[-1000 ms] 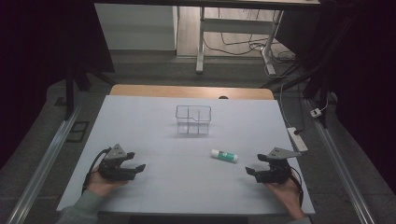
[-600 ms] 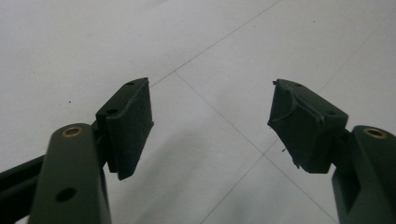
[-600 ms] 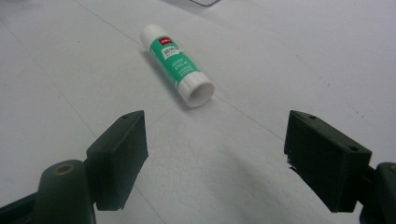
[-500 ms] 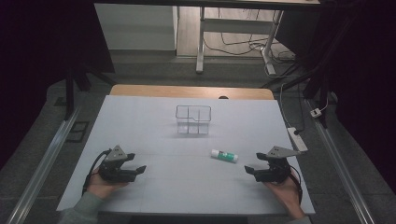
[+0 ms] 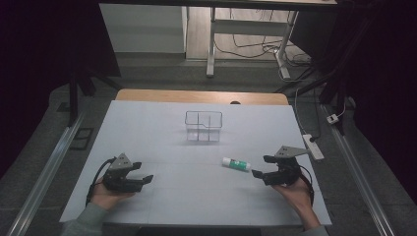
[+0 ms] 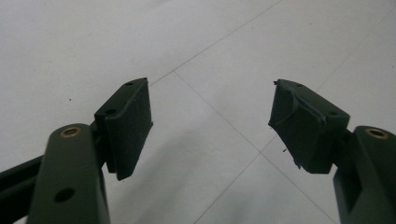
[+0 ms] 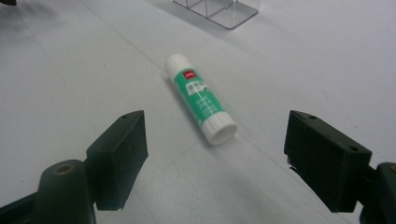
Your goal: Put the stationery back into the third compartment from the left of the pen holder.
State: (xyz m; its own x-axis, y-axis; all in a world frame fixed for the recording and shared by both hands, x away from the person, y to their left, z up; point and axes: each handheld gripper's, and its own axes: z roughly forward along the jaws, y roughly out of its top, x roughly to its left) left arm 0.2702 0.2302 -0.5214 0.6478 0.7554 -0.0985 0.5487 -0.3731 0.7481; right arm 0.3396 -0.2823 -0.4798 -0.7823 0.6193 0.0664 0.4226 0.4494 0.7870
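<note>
Movement since a second ago is slight: your right gripper [image 5: 260,166], jaws spread, has edged nearer the glue stick [image 5: 235,164] lying just ahead, likely for a grab, while your left gripper [image 5: 142,179] waits spread and empty

Dim lab: white-covered table [image 5: 147,123], floor cables [image 5: 255,46], power strip [image 5: 313,146].

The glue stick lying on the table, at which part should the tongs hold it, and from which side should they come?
Best to grip the glue stick across its green middle, with the right tongs coming from above its near end. It lies flat on the white table, a round tube pointing along the open jaws, so one jaw on each long side should hold it. The white ends would probably slip.
</note>
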